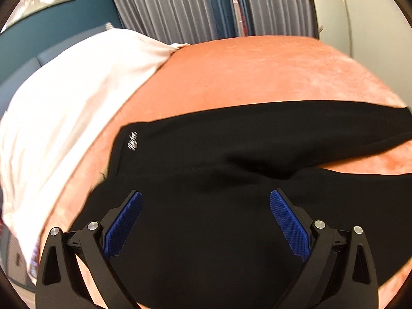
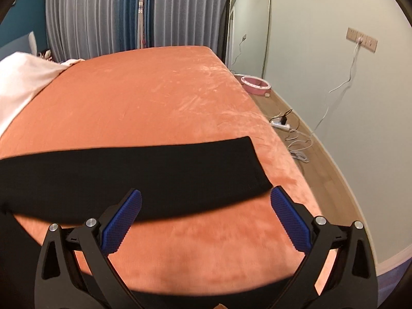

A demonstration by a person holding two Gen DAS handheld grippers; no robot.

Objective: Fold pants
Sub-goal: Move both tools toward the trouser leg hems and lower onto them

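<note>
Black pants [image 1: 219, 159] lie spread on an orange bed cover [image 1: 257, 72]. A small white script logo [image 1: 132, 140] marks the waist end at the left. Two legs run off to the right with a strip of orange between them. My left gripper [image 1: 206, 198] hovers open over the seat of the pants, nothing between its blue pads [image 1: 123, 229]. In the right wrist view the far leg [image 2: 128, 175] ends in a straight cuff [image 2: 260, 164] near the bed's right side. My right gripper [image 2: 206, 198] is open above that leg's near edge, just short of the cuff.
A white blanket [image 1: 64, 118] covers the left part of the bed. Grey and blue curtains [image 1: 180, 5] hang behind. Right of the bed is wood floor [image 2: 309, 154] with a power strip [image 2: 280, 125], loose cables and a pink round object [image 2: 255, 82] by a wall mirror [image 2: 248, 23].
</note>
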